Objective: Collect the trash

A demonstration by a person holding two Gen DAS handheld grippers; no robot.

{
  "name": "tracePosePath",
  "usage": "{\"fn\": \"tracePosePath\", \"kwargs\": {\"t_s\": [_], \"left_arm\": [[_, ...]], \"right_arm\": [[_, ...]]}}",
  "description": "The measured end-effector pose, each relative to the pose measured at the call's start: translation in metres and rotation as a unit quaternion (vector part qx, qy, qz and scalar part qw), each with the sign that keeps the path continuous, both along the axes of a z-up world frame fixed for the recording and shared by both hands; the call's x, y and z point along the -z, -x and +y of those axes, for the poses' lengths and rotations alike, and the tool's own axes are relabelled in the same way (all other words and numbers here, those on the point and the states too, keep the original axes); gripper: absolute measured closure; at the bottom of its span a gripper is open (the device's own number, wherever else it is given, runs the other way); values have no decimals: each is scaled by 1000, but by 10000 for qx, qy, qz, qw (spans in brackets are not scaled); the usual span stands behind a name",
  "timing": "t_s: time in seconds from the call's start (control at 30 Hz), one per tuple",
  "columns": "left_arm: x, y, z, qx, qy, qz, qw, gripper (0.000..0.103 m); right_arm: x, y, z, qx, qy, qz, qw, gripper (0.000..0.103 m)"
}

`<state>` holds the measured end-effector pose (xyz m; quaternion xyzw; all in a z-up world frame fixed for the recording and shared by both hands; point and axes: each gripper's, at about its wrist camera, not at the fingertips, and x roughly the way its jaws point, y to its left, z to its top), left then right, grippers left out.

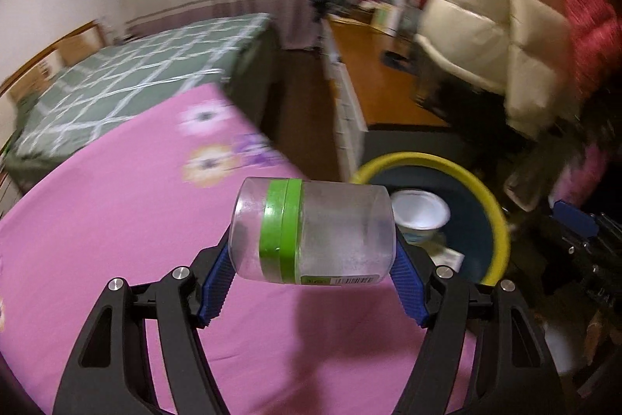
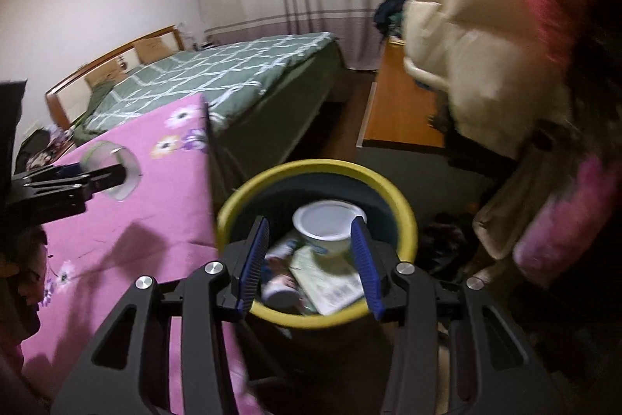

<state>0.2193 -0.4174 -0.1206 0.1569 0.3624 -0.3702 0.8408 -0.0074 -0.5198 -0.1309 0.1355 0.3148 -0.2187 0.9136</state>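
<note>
Left gripper (image 1: 313, 282) clamped on clear plastic jar (image 1: 311, 232) with green band, jar lying sideways between blue pads, over pink tablecloth (image 1: 116, 220) – carry step, not yet at bin. Yellow-rimmed bin (image 2: 404, 212) just right of table edge, paper cup (image 2: 326, 224) and packaging already inside. Right gripper (image 2: 311, 259) above bin, fingers apart, nothing gripped. Next, likely – bring jar over rim, then release.

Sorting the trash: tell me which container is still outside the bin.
The clear jar with the green band, gripped sideways in the left claw over the pink cloth. The white cup already lies inside the yellow-rimmed bin.
</note>
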Motion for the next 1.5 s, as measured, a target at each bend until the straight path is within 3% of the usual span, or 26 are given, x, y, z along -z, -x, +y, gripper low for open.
{"fn": "tracePosePath", "kwargs": {"t_s": [0.2,0.43,0.5,0.57,0.73,0.8,0.93,1.07,1.2,1.5], "left_arm": [[23,13,-75,564,-246,470,9970,32],[52,16,-119,739,-507,684,9936,32],[52,14,-118,646,-442,678,9946,14],[46,11,-109,538,-355,619,9960,14],[3,16,-46,144,95,327,9993,12],[-17,23,-8,-104,288,64,9995,6],[-49,45,83,-752,562,-377,9949,5],[-63,68,171,-1563,668,-580,9837,5],[-75,99,257,-2541,768,-927,9597,5],[-73,151,357,-3490,913,-951,9278,5]], "right_arm": [[4,28,-21,227,-90,10,9997,61],[3,45,-30,398,-123,-61,9991,60],[1,47,-28,404,-119,-81,9991,59],[0,47,-25,407,-108,-87,9991,58],[-2,42,-13,221,-160,-87,9996,57],[-4,36,-2,36,-178,-85,9998,56],[-11,24,22,-346,-158,-132,9992,55],[-26,14,56,-807,21,-242,9964,51],[-39,13,82,-1027,140,-391,9938,47],[-65,33,124,-1289,510,-657,9882,40]]}}
